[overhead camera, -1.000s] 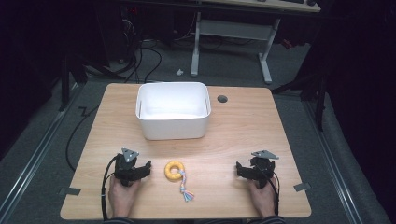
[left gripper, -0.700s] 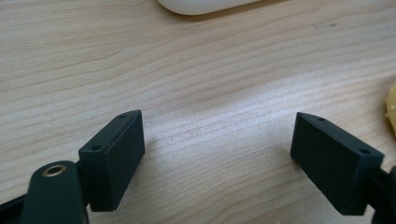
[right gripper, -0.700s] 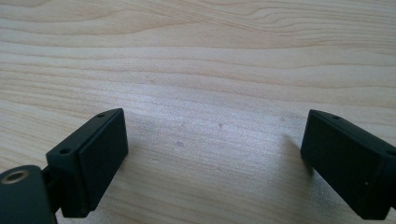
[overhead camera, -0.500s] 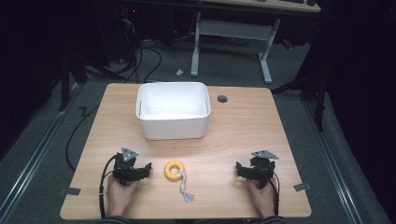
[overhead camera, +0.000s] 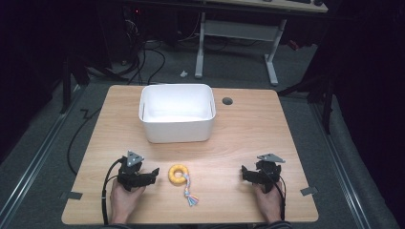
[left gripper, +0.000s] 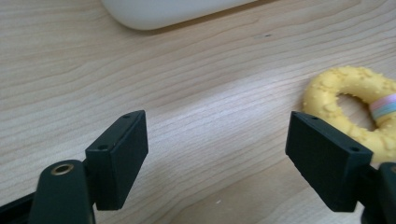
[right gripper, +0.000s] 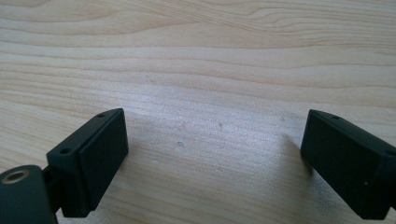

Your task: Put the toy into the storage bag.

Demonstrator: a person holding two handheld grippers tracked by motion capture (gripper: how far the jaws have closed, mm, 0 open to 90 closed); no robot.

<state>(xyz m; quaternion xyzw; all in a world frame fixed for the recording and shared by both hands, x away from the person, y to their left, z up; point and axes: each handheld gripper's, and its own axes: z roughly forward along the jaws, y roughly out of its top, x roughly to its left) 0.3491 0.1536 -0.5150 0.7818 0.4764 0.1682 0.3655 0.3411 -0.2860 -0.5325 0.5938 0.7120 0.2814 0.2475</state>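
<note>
Left gripper (overhead camera: 154, 172) and right gripper (overhead camera: 242, 171) rest low at the near edge, each held in a hand, jaws spread wide, nothing between them.

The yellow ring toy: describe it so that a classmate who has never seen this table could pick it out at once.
Start at the white bin on the wooden table, then come toward the person's edge. Between the left gripper and the right gripper lies the ring toy, nearer the left. It is the one bumpy yellow ring, trailing a short pastel rope tail.
</note>
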